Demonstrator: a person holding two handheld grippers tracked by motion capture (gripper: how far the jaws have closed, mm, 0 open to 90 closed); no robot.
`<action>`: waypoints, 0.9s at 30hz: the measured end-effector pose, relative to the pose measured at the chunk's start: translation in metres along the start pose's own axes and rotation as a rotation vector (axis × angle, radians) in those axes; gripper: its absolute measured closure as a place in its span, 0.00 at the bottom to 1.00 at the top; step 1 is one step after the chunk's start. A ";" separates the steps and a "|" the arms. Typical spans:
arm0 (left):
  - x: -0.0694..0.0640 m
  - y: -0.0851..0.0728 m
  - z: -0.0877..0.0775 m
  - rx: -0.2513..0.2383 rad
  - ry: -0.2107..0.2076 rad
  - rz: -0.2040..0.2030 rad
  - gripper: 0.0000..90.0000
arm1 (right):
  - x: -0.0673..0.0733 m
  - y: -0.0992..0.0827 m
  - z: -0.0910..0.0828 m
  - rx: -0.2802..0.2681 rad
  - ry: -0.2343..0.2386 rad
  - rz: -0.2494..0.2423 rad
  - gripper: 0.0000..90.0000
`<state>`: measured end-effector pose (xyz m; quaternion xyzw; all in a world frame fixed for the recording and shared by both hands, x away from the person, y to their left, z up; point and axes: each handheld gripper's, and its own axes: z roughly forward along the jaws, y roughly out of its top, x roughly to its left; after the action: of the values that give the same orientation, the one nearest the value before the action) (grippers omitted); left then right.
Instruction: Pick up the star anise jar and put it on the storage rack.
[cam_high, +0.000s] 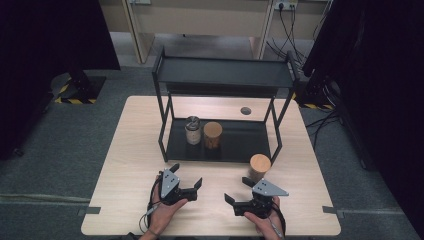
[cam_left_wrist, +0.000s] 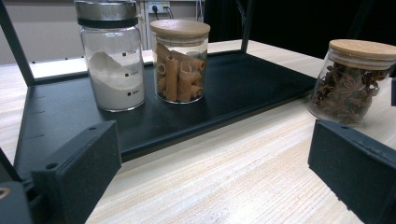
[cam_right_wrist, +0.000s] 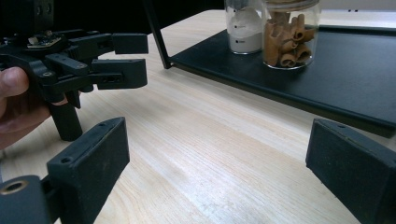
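Note:
A black two-tier rack (cam_high: 170, 145) stands at the table's middle. On its lower tray (cam_left_wrist: 243, 88) are a metal-lidded jar of white powder (cam_high: 192, 129) (cam_left_wrist: 114, 70) and a wooden-lidded jar of pasta tubes (cam_high: 212, 135) (cam_left_wrist: 180, 65). A wooden-lidded jar of star anise (cam_high: 260, 166) (cam_left_wrist: 348, 86) stands on the table in front of the rack's right leg. My left gripper (cam_high: 187, 175) (cam_left_wrist: 215, 186) rests open near the front edge and faces the rack. My right gripper (cam_high: 237, 190) (cam_right_wrist: 219, 182) is open beside it, just short of the anise jar. Its view has the left gripper (cam_right_wrist: 119, 58) and both jars (cam_right_wrist: 289, 32).
The rack's upper shelf (cam_high: 225, 72) overhangs the lower tray. A small dark round cap (cam_high: 245, 110) sits in the tabletop behind the rack. Black curtains hang at both sides, and bare wood (cam_high: 130, 150) lies left of the rack.

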<state>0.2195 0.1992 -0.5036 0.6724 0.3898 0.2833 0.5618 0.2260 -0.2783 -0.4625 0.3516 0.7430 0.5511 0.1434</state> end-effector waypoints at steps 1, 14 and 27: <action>0.000 0.000 0.000 0.000 0.000 -0.001 0.02 | 0.000 0.000 -0.001 -0.001 -0.002 0.000 0.07; 0.000 0.000 0.000 -0.001 0.000 0.000 0.02 | -0.004 -0.004 -0.010 -0.010 -0.023 0.019 0.07; 0.000 0.000 0.000 0.000 0.000 0.001 0.02 | -0.007 -0.008 -0.022 -0.022 -0.049 0.038 0.07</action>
<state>0.2194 0.1992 -0.5036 0.6727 0.3893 0.2835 0.5617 0.2146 -0.3000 -0.4638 0.3773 0.7263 0.5533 0.1551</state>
